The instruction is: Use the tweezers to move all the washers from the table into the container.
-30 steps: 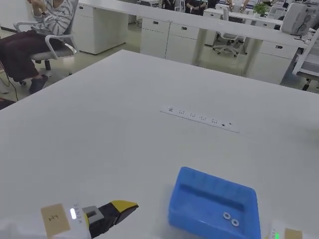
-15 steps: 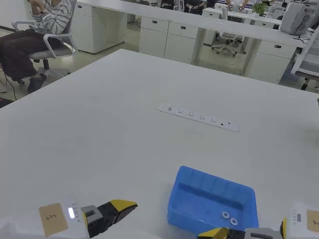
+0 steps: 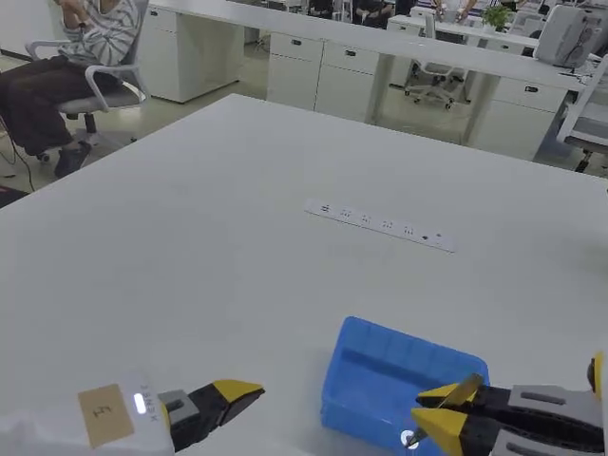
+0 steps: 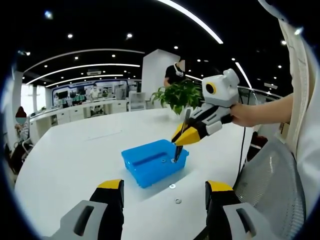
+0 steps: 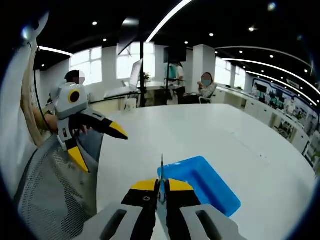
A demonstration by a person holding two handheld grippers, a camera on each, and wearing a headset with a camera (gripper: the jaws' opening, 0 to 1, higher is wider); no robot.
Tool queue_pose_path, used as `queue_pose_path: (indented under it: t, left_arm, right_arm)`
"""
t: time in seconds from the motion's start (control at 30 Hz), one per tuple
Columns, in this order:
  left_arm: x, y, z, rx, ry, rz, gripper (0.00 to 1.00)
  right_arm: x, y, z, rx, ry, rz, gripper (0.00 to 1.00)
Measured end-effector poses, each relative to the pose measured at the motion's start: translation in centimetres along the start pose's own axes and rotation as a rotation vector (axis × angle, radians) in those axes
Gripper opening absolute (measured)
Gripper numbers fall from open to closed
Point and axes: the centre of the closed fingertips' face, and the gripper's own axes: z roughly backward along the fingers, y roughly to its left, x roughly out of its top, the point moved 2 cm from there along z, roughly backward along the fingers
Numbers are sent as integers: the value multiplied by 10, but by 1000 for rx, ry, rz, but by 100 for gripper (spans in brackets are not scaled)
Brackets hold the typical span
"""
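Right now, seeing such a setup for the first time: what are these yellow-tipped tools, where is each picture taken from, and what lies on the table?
There is no robot here: a person holds a two-jaw gripper in each hand. The head view comes from a headset camera looking down. Each round picture comes from a camera riding on one gripper. The left gripper is open and holds nothing. The right gripper is shut on tweezers, whose tip hangs over the blue container and seems to carry a washer. On the white table, two washers lie between the container and the left gripper.
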Motion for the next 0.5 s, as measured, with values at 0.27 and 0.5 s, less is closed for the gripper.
queue_pose_path:
  t: [0.27, 0.5]
  left_arm:
    - [-1, 0, 0, -1, 6, 3, 66]
    - [-3, 0, 0, -4, 15, 5, 66]
  right_arm:
    - [0, -16, -1, -7, -10, -34, 2]
    - [-5, -29, -9, -15, 7, -57, 2]
